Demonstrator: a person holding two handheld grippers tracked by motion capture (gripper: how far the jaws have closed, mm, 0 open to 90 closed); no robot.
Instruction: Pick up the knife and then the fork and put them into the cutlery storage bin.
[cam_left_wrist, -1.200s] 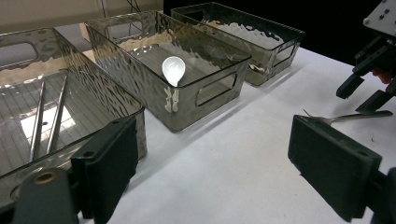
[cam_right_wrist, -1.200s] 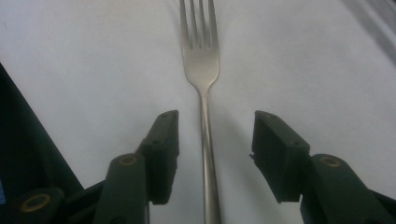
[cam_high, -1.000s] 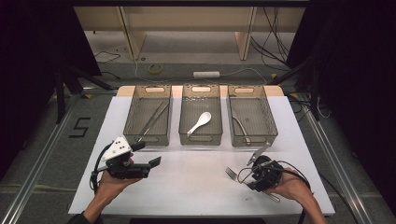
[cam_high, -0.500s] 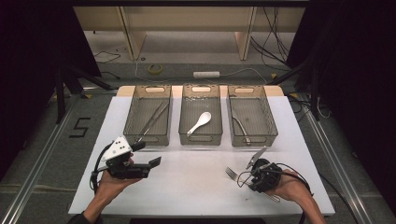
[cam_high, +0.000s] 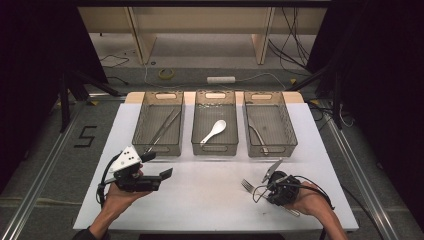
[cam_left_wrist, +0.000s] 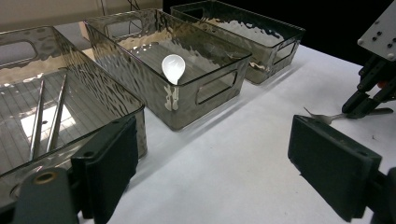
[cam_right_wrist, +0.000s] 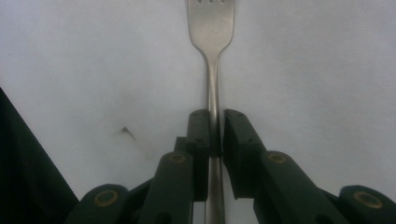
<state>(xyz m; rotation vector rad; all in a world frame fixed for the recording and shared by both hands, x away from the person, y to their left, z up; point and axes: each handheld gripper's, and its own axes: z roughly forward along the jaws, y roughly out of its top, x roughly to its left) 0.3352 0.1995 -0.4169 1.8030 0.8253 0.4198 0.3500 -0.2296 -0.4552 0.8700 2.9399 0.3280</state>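
A metal fork (cam_high: 247, 185) lies on the white table (cam_high: 210, 205) at the front right, tines toward the left. My right gripper (cam_high: 264, 192) is shut on its handle. In the right gripper view, the jaws of my right gripper (cam_right_wrist: 214, 133) pinch the fork (cam_right_wrist: 211, 28) just below the neck. My left gripper (cam_high: 156, 165) hovers at the front left, open wide and holding nothing. In the left gripper view, my left gripper (cam_left_wrist: 219, 163) faces the bins, with the fork (cam_left_wrist: 322, 116) and the right gripper (cam_left_wrist: 369, 100) farther off.
Three smoky clear bins stand in a row at the back. The left bin (cam_high: 140, 131) holds long metal tongs (cam_high: 162, 131), the middle bin (cam_high: 197, 131) a white spoon (cam_high: 214, 131), and the right bin (cam_high: 287, 131) a metal utensil (cam_high: 258, 137).
Almost nothing differs: the right hand has shifted very slightly on the fork and the left gripper has stayed where it was.
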